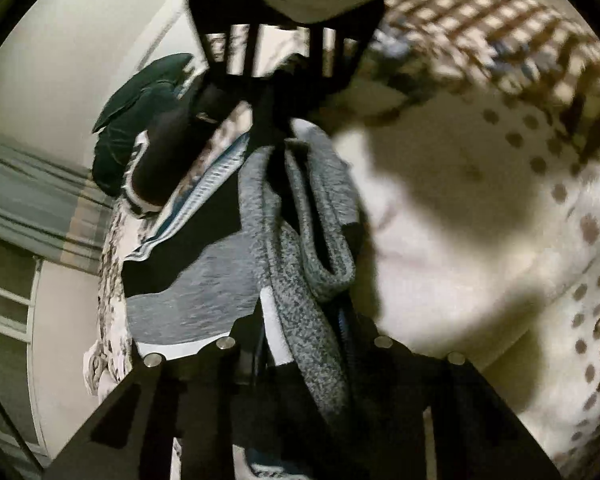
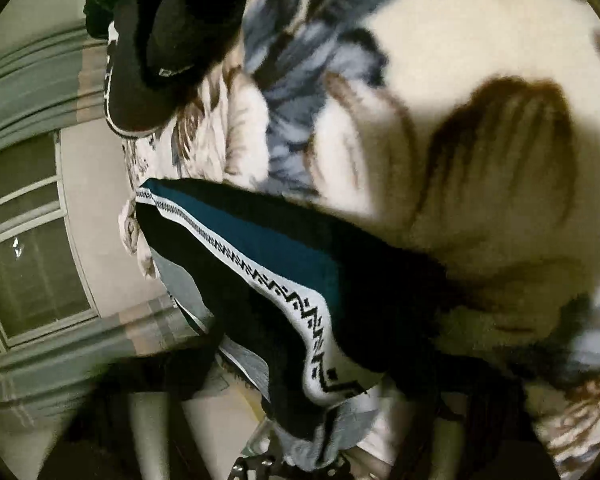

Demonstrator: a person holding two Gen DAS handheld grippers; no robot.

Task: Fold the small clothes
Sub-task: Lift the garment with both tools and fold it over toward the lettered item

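Gripping a grey garment point(image 1: 300, 264), the left jaws clamp; right jaws pinch patterned black cloth point(image 2: 300, 320).

No text, label, brand name, number or sign can be read in either view. A small pale patch is seen on the black garment point(image 2: 168, 40) near the top of the right wrist view, and again on that garment point(image 1: 204, 116) in the left wrist view, but it is too small and blurred for any letters to be made out. The white band point(image 2: 268, 276) on the black and teal garment is filled with a black zigzag pattern only; no characters are formed by it.
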